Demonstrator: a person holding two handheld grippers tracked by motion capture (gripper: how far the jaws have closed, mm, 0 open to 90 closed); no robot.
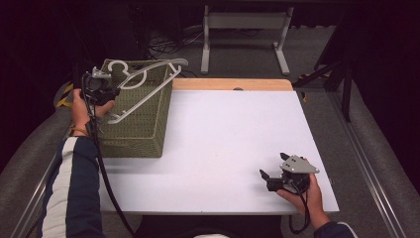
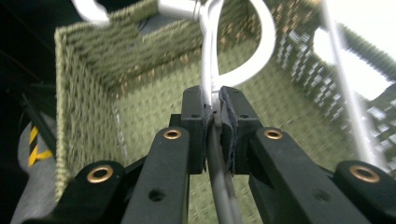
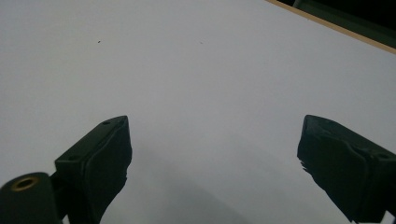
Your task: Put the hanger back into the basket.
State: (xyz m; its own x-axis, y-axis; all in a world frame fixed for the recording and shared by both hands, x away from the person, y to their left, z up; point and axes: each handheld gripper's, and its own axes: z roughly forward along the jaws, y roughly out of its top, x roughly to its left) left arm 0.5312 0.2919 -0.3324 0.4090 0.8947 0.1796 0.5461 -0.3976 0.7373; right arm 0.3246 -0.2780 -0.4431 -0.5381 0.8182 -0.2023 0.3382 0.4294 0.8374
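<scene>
A white plastic hanger (image 1: pixel 148 87) lies tilted over the open top of a green woven basket (image 1: pixel 141 134) at the table's left. My left gripper (image 1: pixel 106 91) is shut on the hanger near its hook. In the left gripper view the jaws pinch the white hanger (image 2: pixel 211 70) just below its hook loop, with the basket's inside (image 2: pixel 93 112) behind. My right gripper (image 1: pixel 270 178) rests low over the white table (image 1: pixel 223 139) near the front right, open, with nothing between its fingers (image 3: pixel 100 158). In the right gripper view the bare table (image 3: pixel 196 70) lies beyond the jaws.
The table's far edge is a wooden strip (image 1: pixel 233 84). A white desk frame (image 1: pixel 245 34) stands on the floor behind. Grey padded rails (image 1: pixel 376 148) run along both sides of the table.
</scene>
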